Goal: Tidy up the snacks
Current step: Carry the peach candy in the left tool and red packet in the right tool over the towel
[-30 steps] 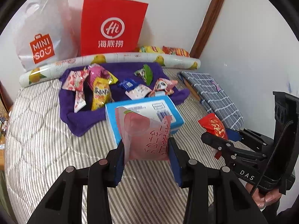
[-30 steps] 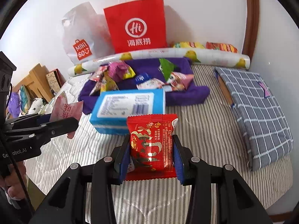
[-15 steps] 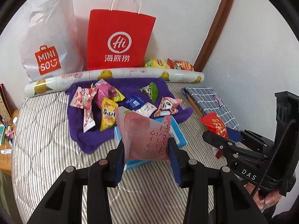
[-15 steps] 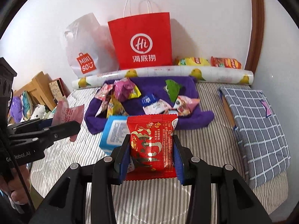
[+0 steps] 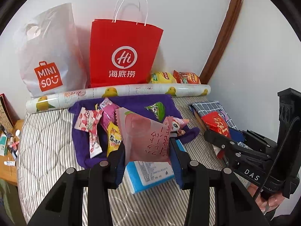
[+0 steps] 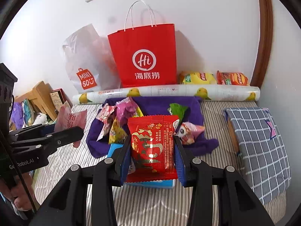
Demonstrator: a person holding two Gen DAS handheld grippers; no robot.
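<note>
We've got the left gripper (image 5: 146, 150) clamped on a pink snack packet (image 5: 144, 137), the right gripper (image 6: 153, 154) pinching a red snack packet (image 6: 153, 146), both above the blue box (image 5: 150, 175). Red paper bag (image 6: 144, 56) at twelve o'clock; slick wrappers could slip out.

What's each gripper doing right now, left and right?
Left gripper: closed on the pink snack packet.
Right gripper: closed on the red snack packet.

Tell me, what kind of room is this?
Probably a bedroom. The snacks lie on a striped quilted mattress, a checked pillow sits at one side, and a wooden bedside table holds small bottles and tubes.
</note>
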